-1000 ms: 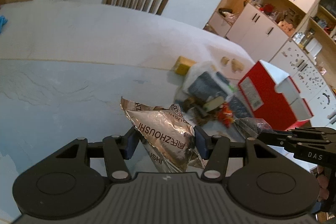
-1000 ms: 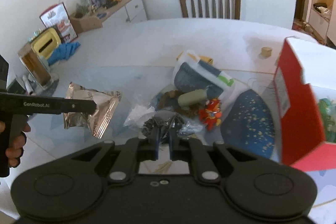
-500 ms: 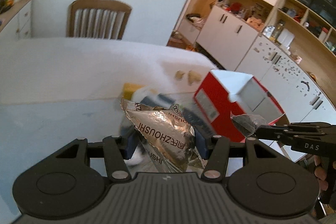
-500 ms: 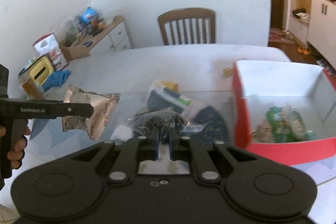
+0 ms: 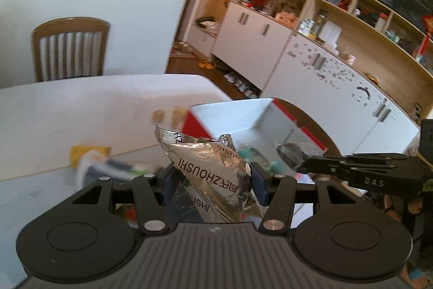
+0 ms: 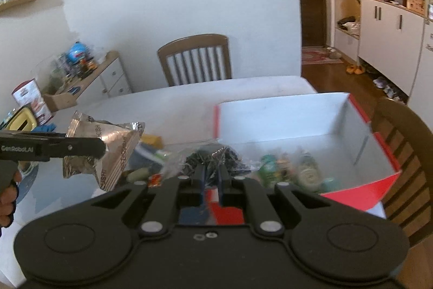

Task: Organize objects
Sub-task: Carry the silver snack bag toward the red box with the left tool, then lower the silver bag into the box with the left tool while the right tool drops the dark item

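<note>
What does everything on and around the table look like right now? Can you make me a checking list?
Surface: white table, partly covered by a loose pile.
Job's things: silver snack bag and clear bag of dark bits, both held up in the air; red box open, with green packets inside.
Clutter: yellow item, blurred wrappers and a plastic bag beside the box.
Grippers: left gripper shut on the silver snack bag; right gripper, fingers pinched on the clear bag.
Cables: nothing seen.
Surroundings: wooden chair, white cupboards, crowded shelves, shoes on the floor.
</note>
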A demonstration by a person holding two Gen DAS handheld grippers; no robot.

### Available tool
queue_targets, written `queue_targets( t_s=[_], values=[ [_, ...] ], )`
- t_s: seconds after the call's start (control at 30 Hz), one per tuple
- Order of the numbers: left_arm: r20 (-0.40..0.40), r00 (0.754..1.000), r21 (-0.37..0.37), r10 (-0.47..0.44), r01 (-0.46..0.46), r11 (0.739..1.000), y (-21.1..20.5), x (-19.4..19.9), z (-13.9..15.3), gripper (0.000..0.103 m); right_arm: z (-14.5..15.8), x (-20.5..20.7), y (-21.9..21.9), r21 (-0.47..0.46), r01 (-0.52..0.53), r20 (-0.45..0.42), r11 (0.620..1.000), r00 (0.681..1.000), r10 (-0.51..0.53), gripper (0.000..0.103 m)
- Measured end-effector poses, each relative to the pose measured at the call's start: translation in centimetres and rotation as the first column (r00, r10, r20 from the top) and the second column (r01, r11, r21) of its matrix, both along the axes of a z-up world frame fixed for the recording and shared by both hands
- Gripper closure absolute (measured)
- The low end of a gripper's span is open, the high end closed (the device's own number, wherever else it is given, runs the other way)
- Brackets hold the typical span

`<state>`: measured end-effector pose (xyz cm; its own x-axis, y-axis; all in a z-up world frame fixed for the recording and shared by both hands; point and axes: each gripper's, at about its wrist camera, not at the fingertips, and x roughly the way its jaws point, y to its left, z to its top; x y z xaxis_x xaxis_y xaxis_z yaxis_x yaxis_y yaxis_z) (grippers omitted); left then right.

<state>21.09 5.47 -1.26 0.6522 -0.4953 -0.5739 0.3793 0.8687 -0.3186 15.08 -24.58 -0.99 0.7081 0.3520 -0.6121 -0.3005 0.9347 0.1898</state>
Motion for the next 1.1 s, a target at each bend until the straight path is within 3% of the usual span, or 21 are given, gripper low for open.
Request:
queue_targets(
  t_s=[0.43, 1.1],
  values=[
    [-0.032, 0.999, 0.032, -0.029, 0.03, 0.999, -9.5, 6.5, -0.4, 0.048, -0.3, 4.0, -7.9, -0.007, 0.044, 0.012, 0.999, 0.999, -0.044, 0.095],
    [-0.134, 0.991, 0.124, 0.008, 0.009, 0.992, -16.9, 15.5, -5.3, 0.048, -4.7, 11.2, -10.7, -0.092, -0.054, -0.079, 0.994, 0.996, 0.046, 0.095]
  ],
)
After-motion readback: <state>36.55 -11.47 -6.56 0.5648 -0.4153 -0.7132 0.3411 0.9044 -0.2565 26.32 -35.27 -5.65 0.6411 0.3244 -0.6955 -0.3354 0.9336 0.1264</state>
